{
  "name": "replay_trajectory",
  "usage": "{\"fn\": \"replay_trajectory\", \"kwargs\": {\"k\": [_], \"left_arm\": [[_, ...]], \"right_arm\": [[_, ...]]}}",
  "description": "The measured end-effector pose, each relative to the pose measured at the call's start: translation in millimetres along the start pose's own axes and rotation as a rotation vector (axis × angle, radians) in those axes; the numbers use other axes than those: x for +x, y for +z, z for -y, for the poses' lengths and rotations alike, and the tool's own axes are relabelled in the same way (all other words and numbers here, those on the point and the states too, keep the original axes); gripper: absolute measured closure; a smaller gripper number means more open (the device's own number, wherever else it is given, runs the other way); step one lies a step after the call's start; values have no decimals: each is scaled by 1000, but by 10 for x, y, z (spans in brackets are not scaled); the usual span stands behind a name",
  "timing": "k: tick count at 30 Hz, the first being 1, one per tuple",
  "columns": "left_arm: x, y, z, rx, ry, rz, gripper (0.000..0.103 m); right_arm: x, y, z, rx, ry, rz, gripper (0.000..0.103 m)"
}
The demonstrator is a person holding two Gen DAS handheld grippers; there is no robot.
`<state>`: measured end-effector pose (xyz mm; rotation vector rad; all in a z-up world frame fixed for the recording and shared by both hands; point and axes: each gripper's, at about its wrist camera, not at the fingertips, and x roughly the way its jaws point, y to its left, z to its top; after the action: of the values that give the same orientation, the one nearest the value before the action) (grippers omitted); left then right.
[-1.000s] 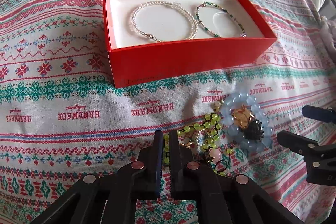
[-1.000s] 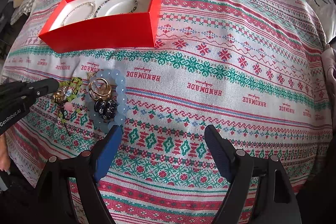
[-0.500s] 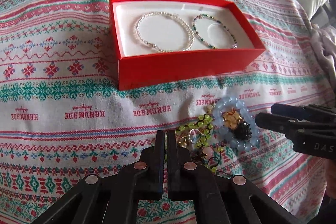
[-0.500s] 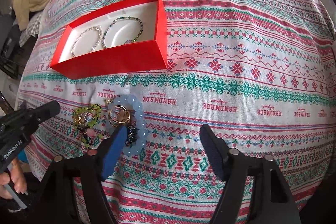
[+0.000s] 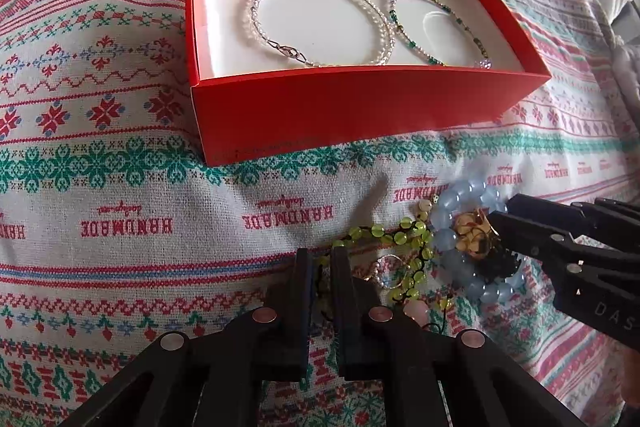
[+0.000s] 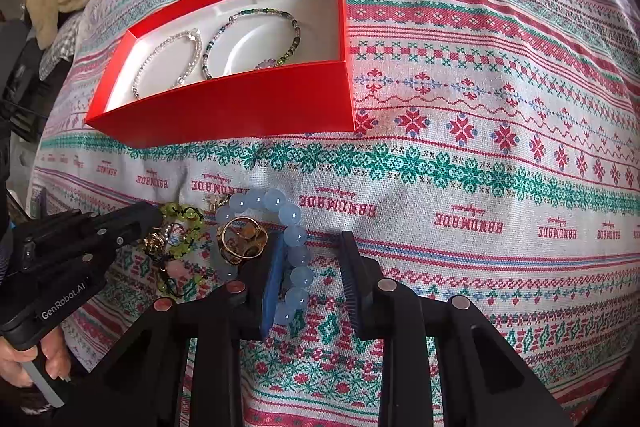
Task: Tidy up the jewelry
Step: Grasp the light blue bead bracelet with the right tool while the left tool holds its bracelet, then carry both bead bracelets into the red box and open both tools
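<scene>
Cloth: a patterned woven cloth (image 6: pixel 460 155) covers the soft surface under everything; what lies beneath it cannot be told.
Box: the red box (image 5: pixel 360 111) sits open on the cloth, well beyond the loose pile.
Put away: two pieces lie flat side by side in the box, a clear bead bracelet (image 5: pixel 320 23) and a green bead bracelet (image 5: pixel 440 27).
Left to do: a blue bead bracelet (image 6: pixel 294 247), a yellow-green bead string (image 5: pixel 404 239) and gold rings (image 6: pixel 242 239) lie in a heap on the cloth.
Progress: judged under halfway.
Right tool (image 6: pixel 310 279): fingers apart, straddling one side of the blue bead bracelet, not yet closed on it.
Left tool (image 5: pixel 318 267): fingers nearly together, holding nothing, at the edge of the yellow-green bead string.
</scene>
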<state>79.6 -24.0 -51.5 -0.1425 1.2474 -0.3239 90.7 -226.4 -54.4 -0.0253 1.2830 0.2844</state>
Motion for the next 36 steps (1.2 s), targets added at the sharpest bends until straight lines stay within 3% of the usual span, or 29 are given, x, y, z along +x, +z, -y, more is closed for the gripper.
{"fn": "replay_trajectory", "kwargs": {"k": [3,5,28,36], "left_arm": [[12,20,50,9,21,4,95],[-11,32,107,23,34,8,99],[-863,60,336,70,-45,202,100],[-1050,142,375,57,-69,255,100]], "right_arm": [[19,-7,-91,-55,-56,20,76],[11,7,-111,-63,-67,26,91],[-817,-136,-94,-4,124,142,91],[-986,-30,-135,15,164,191,91]]}}
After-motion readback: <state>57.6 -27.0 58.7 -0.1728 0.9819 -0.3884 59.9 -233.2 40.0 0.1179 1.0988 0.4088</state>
